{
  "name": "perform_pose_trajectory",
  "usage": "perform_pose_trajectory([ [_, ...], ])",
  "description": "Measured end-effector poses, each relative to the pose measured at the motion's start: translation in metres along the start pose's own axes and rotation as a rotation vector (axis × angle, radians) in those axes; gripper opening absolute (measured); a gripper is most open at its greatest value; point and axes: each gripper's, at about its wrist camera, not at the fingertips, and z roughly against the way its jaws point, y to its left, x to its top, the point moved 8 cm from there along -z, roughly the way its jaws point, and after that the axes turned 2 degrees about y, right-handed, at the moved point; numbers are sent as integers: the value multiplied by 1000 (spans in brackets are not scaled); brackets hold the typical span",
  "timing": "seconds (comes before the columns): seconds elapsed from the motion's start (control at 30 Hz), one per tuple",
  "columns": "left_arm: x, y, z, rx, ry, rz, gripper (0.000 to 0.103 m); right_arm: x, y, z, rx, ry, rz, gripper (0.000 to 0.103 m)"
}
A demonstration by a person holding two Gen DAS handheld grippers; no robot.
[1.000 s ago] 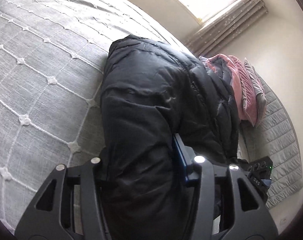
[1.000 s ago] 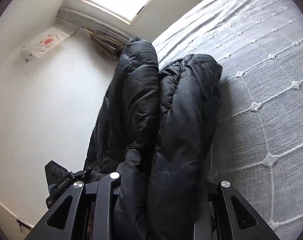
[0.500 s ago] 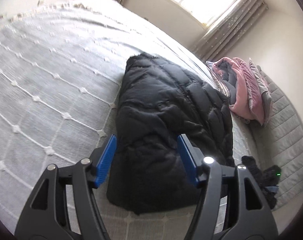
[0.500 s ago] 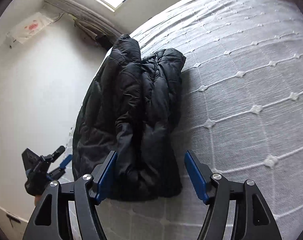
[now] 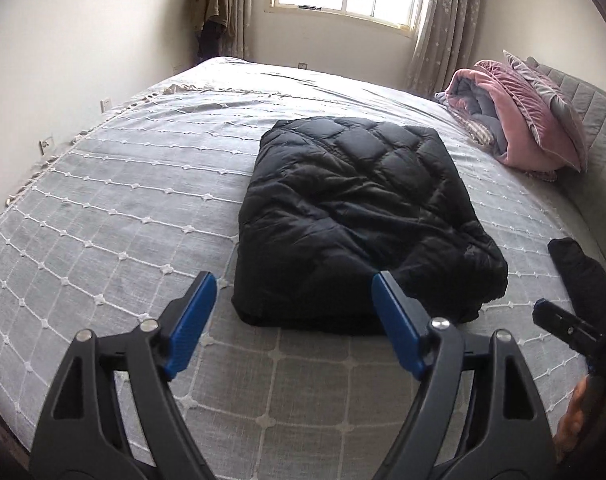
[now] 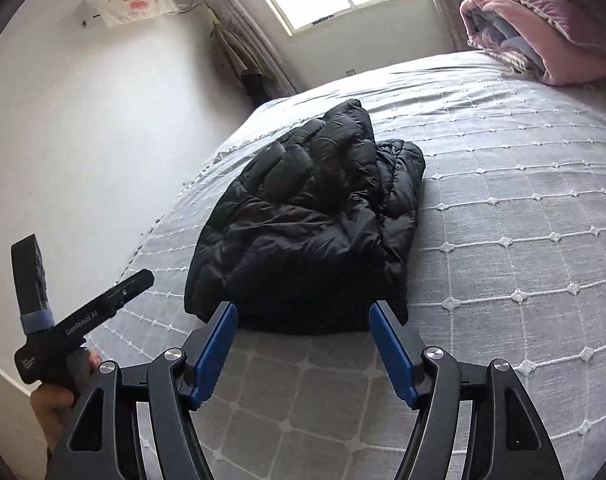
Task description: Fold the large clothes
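Jacket (image 5: 359,216), folded into a black bundle on the grey bedspread (image 5: 115,216), is seen at frame centre just beyond both the left gripper (image 5: 291,316) and right gripper (image 6: 303,340), whose jaws, just opened, hold nothing, its long axis running away toward the window.

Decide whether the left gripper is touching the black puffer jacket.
Apart. In the left wrist view the left gripper, jaws open, hangs short of the black puffer jacket, with bare bedspread showing between its blue pads.
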Motion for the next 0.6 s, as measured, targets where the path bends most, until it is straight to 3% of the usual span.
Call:
perform_pose_trajectory([
  [0.1, -15, 0, 15, 18, -7, 4, 80, -14, 16, 5, 29, -2, 2, 70],
  [0.2, -26, -2, 37, 27, -33, 16, 83, -34, 32, 19, -3, -18, 64, 71],
  [0.3, -37, -5, 61, 33, -83, 10, 99, -49, 44, 37, -55, -57, 126, 77],
  [0.37, -45, -9, 77, 1, -144, -8, 102, -55, 51, 49, -56, -87, 134, 82],
  [0.43, -51, -11, 83, -6, -172, -33, 102, -60, 56, 55, -67, -110, 133, 86],
  [0.6, -52, -2, 74, 41, -155, -47, 102, -61, 59, 55, -181, -163, 159, 100],
])
